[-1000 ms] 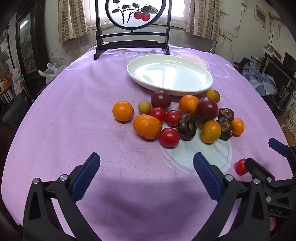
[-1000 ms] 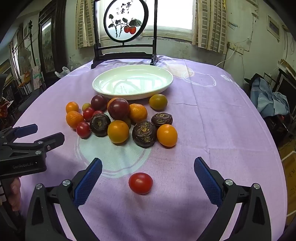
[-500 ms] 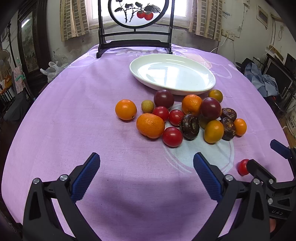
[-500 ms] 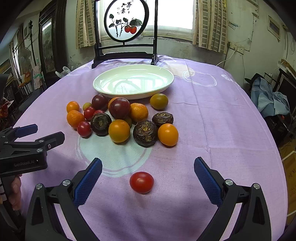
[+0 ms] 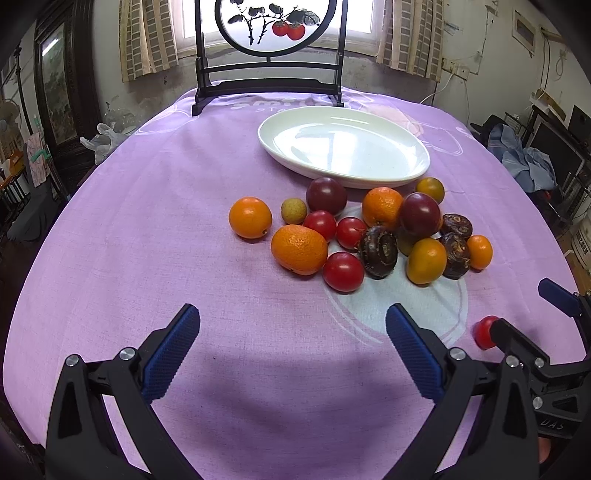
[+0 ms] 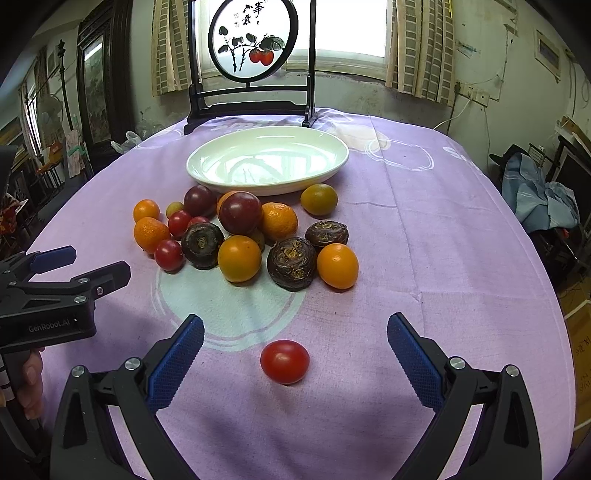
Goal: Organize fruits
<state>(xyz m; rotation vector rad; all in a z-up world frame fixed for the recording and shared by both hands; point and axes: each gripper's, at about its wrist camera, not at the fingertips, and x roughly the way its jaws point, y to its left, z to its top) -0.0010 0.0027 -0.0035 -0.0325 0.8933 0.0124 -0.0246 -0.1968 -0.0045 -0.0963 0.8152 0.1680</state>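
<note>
A white oval plate (image 5: 406,177) (image 6: 332,170) lies empty on the purple tablecloth. In front of it is a heap of fruit: oranges (image 5: 299,250), red tomatoes (image 5: 343,272), purple plums (image 5: 420,215) and dark brown water chestnuts (image 5: 378,252). One red tomato (image 6: 284,362) lies apart, between my right gripper's (image 6: 293,343) open fingers; it also shows in the left wrist view (image 5: 484,332). My left gripper (image 5: 291,339) is open and empty, short of the heap. It also shows in the right wrist view (image 6: 81,264).
A black stand with a round painted screen (image 5: 269,26) (image 6: 253,40) stands at the table's far edge behind the plate. A pale printed circle (image 6: 225,306) marks the cloth. Furniture and clothes surround the table.
Both views have shifted a little: the fruit heap and plate sit slightly nearer and more to the right in the left wrist view. Both grippers stay open.
</note>
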